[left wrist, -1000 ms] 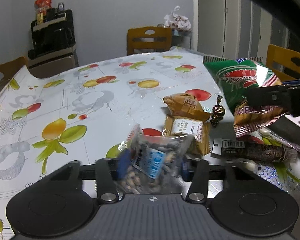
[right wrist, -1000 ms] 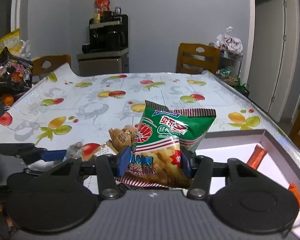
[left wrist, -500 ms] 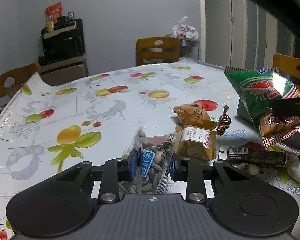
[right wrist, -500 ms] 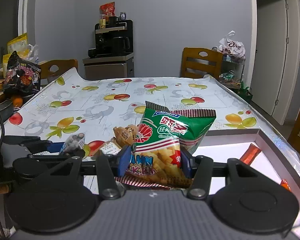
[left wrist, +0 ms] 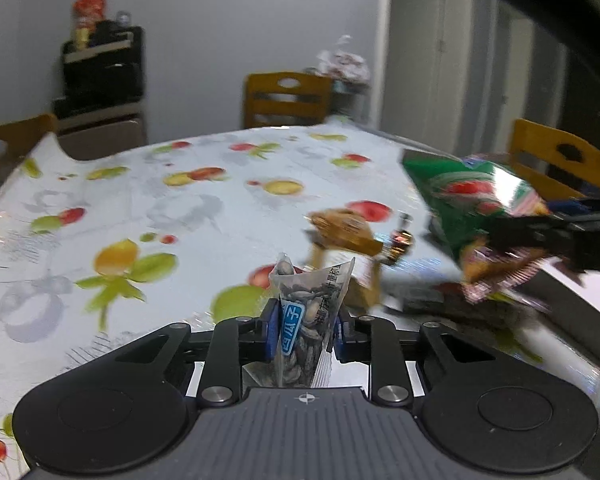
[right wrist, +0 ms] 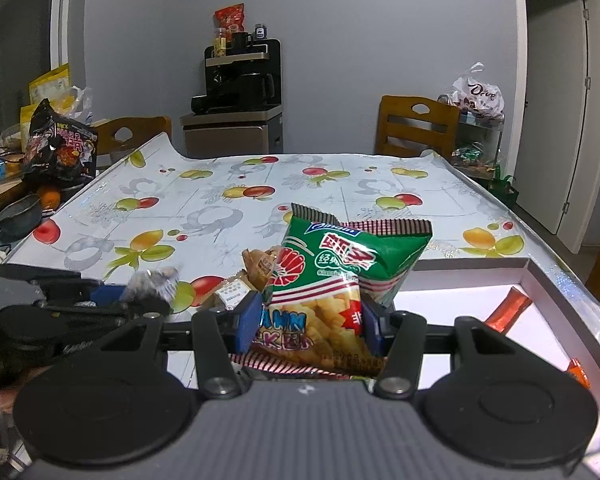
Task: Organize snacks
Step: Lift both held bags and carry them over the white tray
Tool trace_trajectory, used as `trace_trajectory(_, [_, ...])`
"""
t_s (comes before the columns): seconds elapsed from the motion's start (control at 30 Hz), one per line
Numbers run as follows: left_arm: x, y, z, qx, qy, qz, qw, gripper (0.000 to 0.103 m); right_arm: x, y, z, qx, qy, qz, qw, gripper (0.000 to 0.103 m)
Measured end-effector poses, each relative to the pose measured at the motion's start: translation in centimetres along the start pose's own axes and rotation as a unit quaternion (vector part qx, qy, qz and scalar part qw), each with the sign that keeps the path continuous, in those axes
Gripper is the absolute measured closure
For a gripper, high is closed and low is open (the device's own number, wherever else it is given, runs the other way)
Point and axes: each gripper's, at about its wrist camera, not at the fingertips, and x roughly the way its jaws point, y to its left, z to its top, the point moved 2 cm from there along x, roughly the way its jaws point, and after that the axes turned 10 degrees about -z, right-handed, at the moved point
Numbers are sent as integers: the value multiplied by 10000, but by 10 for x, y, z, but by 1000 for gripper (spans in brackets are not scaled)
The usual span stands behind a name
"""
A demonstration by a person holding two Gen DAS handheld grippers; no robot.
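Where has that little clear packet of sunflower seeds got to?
The seed packet stands pinched between the closing fingers of the left gripper, above the fruit-print table, left of the green crisp bag.

Seed packet [left wrist: 306, 320]: formerly loose and wide between the left gripper [left wrist: 305, 330] pads, now pinched narrow and upright (jaws closing on it), raised off the table [left wrist: 160, 216].

Dim indoor light; left view motion-blurred (right side worst), right view sharp; fisheye-bent edges, dark corners.
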Motion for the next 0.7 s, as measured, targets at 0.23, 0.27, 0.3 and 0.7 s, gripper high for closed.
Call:
trace_trajectory(0.23, [-18,-1,-2,-35,-105,-139,9998,76,-1,-1,-1,-5,-16,33,10000,51])
trace_trajectory(0.27, [-22,-2,0,5,-162,-133,9998,76,-2,-2,-1,-4,-28,38,10000,51])
trace_trajectory(0.3, [-27,-3,3,59,-243,-109,9996,76,-3,-3,0,6,-50,51,10000,51])
trace_trajectory(0.7, [-59,3,45,141,-900,251,9955,76,-25,-24,17,113,-410,130,9990,51])
